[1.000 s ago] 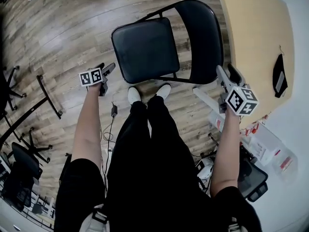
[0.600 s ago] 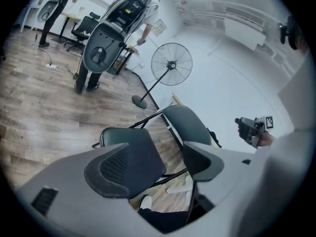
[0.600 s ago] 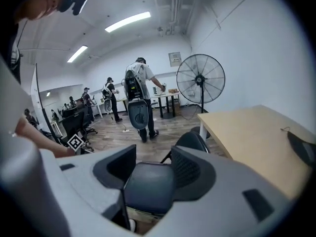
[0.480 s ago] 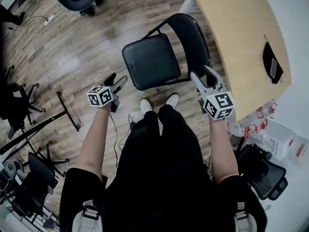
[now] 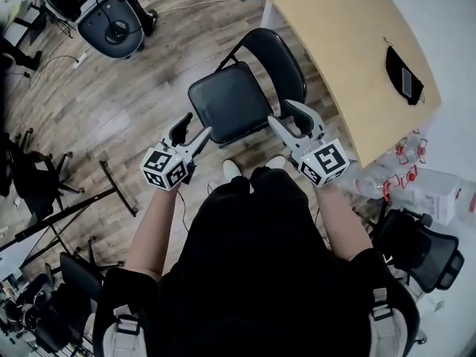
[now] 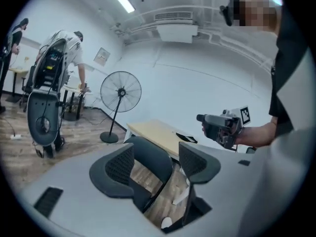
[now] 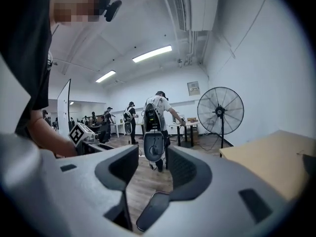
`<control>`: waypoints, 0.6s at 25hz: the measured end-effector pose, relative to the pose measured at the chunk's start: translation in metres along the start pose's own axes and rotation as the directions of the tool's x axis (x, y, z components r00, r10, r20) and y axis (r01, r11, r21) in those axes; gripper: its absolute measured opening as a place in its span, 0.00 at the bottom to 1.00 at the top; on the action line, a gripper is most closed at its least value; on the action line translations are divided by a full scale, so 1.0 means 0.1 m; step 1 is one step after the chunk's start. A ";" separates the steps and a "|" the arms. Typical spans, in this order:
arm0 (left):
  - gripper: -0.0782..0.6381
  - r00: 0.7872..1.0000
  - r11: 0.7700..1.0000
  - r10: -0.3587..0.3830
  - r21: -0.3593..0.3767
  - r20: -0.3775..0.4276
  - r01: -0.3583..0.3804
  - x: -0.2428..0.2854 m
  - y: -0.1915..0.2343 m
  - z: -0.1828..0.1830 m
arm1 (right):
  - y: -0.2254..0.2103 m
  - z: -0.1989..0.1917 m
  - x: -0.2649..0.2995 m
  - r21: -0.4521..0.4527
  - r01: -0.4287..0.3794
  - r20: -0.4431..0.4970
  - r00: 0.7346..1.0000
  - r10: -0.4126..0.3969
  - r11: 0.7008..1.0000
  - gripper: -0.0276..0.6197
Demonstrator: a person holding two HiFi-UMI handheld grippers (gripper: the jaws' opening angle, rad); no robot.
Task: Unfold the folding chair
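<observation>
The black folding chair stands unfolded on the wood floor, seat (image 5: 232,103) level and backrest (image 5: 279,58) toward the table. Its backrest (image 6: 148,154) shows past the left jaws and a dark edge of it (image 7: 154,210) below the right jaws. My left gripper (image 5: 195,127) hangs in the air above the seat's near left corner, and my right gripper (image 5: 282,114) is above its near right side. Neither touches the chair. Both pairs of jaws are closing, with nothing between the left fingers (image 6: 121,164) or the right fingers (image 7: 183,171).
A light wooden table (image 5: 349,58) with a black item (image 5: 405,73) stands right behind the chair. Bottles and a box (image 5: 416,184) lie at the right. An office chair (image 5: 111,21), black stands (image 5: 67,207), a pedestal fan (image 6: 121,93) and people (image 7: 158,107) are around.
Both grippers have risen away from the chair and come nearer the camera. The chair now looks smaller and farther below. The left gripper has rolled.
</observation>
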State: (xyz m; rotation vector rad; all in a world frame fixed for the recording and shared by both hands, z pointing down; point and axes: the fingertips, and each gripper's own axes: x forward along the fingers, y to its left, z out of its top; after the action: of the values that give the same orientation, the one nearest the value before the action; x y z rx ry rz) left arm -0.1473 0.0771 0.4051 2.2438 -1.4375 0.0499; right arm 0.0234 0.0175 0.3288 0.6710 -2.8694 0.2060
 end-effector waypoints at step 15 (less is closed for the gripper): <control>0.29 0.985 0.951 -0.145 0.286 0.088 0.115 -0.01 -1.22 0.75 | 0.50 0.59 -0.33 -0.102 -0.091 0.147 0.984 0.106 0.991 0.15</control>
State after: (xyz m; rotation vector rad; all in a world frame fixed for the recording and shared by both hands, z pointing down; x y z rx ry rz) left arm -0.0587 0.0892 0.2939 2.6038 -1.4064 0.0960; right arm 0.0213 0.0650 0.2597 0.5496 -3.0383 0.0328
